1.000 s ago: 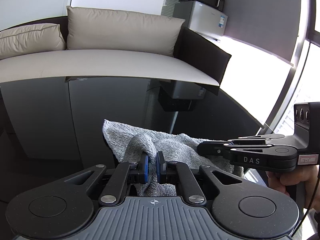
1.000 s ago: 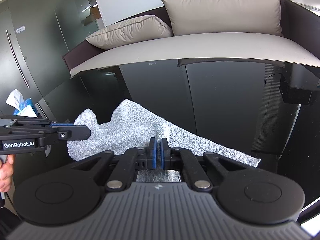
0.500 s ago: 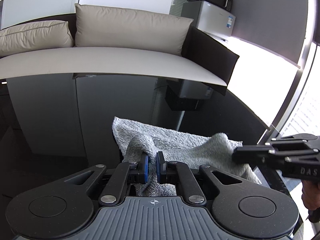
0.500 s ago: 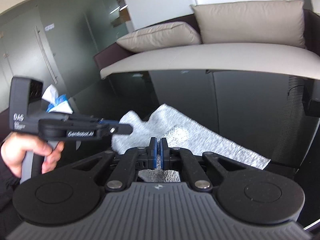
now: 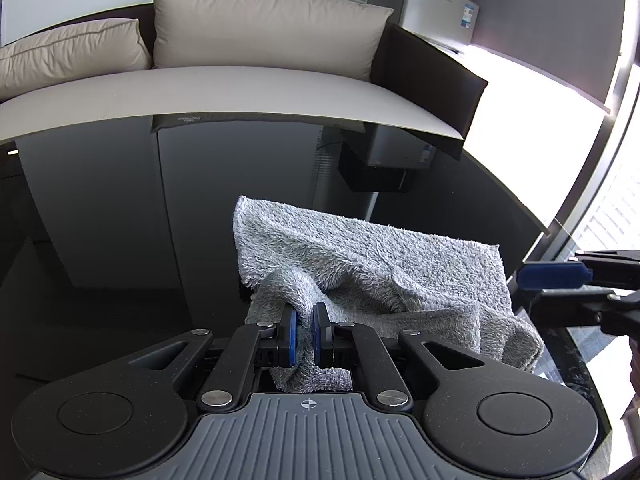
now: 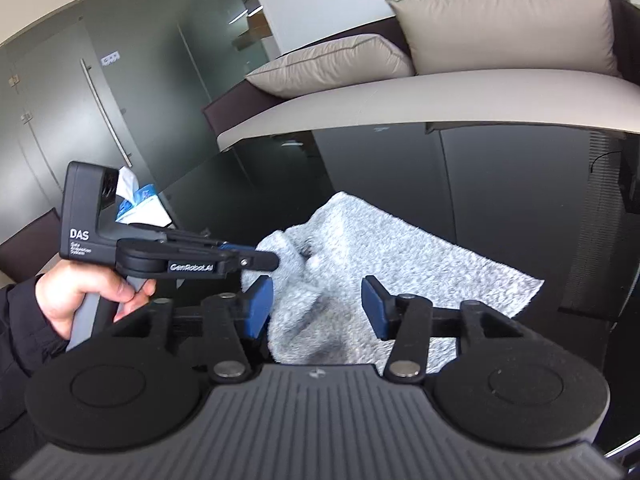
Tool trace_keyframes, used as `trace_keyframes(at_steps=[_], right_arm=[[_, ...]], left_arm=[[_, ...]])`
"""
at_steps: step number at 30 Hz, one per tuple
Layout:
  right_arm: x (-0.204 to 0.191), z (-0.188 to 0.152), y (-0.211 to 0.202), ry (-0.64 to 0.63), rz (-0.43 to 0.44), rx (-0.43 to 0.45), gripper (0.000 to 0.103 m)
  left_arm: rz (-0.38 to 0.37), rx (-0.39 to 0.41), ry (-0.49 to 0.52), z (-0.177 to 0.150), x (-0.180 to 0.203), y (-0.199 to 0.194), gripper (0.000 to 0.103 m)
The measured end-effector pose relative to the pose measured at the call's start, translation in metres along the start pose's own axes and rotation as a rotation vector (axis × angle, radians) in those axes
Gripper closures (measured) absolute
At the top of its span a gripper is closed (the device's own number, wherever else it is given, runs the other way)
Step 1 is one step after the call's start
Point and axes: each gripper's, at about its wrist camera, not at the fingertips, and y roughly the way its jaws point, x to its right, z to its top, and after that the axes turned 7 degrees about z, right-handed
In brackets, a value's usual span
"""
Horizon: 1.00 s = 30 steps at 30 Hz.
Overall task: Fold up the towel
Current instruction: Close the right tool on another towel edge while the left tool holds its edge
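While the left gripper (image 5: 305, 334) pinches a bunched fold of the towel (image 5: 360, 260), the right gripper (image 6: 317, 307) is opening, pads off the cloth.

Right tool (image 5: 560, 280): cut off by left-wrist view's edge at 3 o'clock, handle unseen
Towel (image 5: 360, 264): pinched corner hidden behind left tool (image 5: 304, 336); near edge hidden under right tool's body in the right-wrist view
Tissue pack (image 6: 138, 202): partly hidden behind left tool's camera block, at 9 o'clock
Sleeve (image 6: 16, 320): cropped at 8 o'clock
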Motion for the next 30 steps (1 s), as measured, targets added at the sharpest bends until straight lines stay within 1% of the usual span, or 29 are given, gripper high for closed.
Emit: trace_keyframes(at_steps=[2, 5, 9, 11, 13, 15, 17, 18, 21, 25, 30], right_arm=[[0.006, 0.003, 0.005, 0.035, -0.030, 0.037, 0.051], [0.006, 0.006, 0.015, 0.040, -0.067, 0.048, 0.051], [0.010, 0.007, 0.038, 0.037, -0.077, 0.014, 0.052], [0.011, 0.007, 0.051, 0.031, -0.067, -0.023, 0.056], [0.011, 0.005, 0.059, 0.033, -0.060, -0.050, 0.069], [0.010, 0.003, 0.064, 0.018, -0.056, -0.076, 0.075], [0.008, 0.000, 0.068, 0.003, -0.055, -0.091, 0.081], [0.008, -0.001, 0.070, 0.000, -0.054, -0.096, 0.087], [0.005, -0.002, 0.068, -0.013, -0.052, -0.098, 0.096], [0.006, 0.000, 0.062, -0.001, -0.060, -0.074, 0.098], [0.014, 0.003, 0.053, 0.026, -0.066, -0.045, 0.098]], left_arm=[[-0.003, 0.002, 0.005, 0.000, 0.002, 0.000, 0.096], [-0.006, -0.001, 0.005, 0.000, 0.003, 0.002, 0.096], [-0.003, -0.006, 0.003, -0.001, 0.003, 0.004, 0.096], [-0.004, -0.006, 0.002, -0.001, 0.002, 0.005, 0.096], [-0.004, -0.006, 0.001, -0.001, 0.002, 0.005, 0.096], [-0.003, -0.008, 0.001, -0.001, 0.002, 0.006, 0.096], [-0.005, -0.007, -0.001, -0.001, 0.002, 0.006, 0.096], [-0.005, -0.006, -0.002, -0.001, 0.002, 0.006, 0.096], [-0.005, -0.006, -0.005, -0.001, 0.001, 0.005, 0.096], [-0.003, -0.006, -0.009, -0.001, 0.000, 0.005, 0.096], [-0.001, -0.007, -0.008, -0.002, 0.001, 0.005, 0.096]])
